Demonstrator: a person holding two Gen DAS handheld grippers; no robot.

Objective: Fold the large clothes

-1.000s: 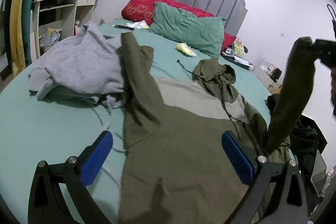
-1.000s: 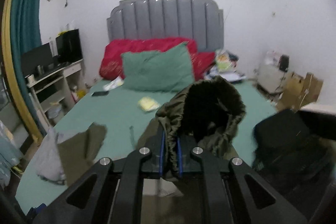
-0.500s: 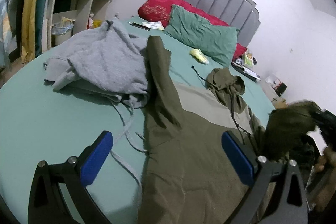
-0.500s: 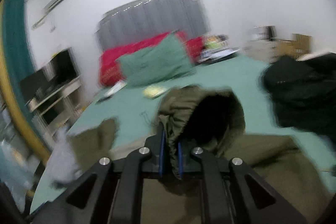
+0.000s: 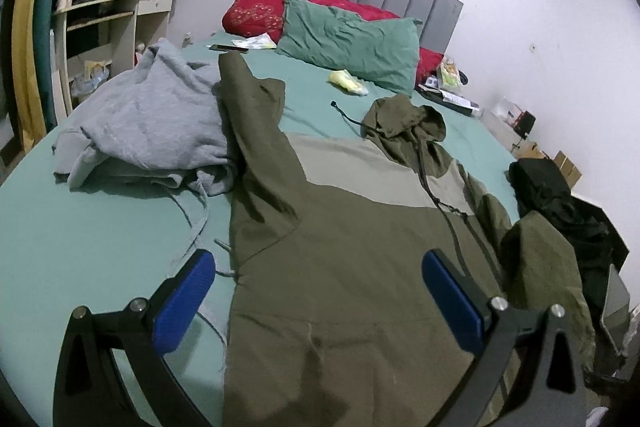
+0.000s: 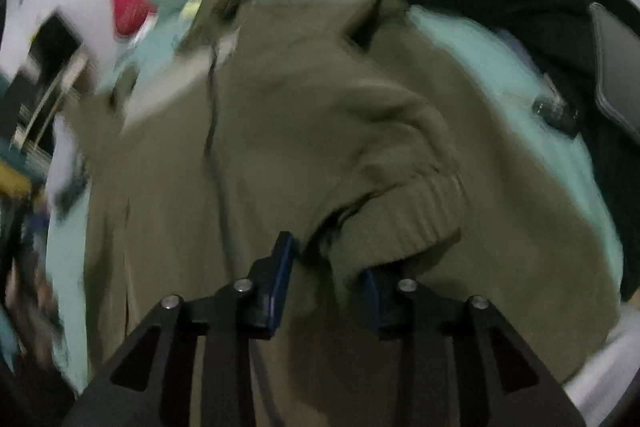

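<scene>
Olive hoodie lies spread flat on teal bed, hood toward pillows, rt sleeve folded onto body at rt edge. Left gripper hovers over hem, fingers spread wide, nothing btwn them. Right gripper w/ fingers parted, ribbed cuff sitting loose btwn them; view blurred. Grey sweatshirt heaped just beside hoodie's left sleeve, touching it.

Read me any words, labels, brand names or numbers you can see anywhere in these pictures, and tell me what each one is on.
None can be read.
Papers by the red pillow: print too small.
Packets and boxes at the bed's far right corner: too small.
Olive hoodie: no print or label visible.
Right wrist view: motion-blurred throughout.
</scene>
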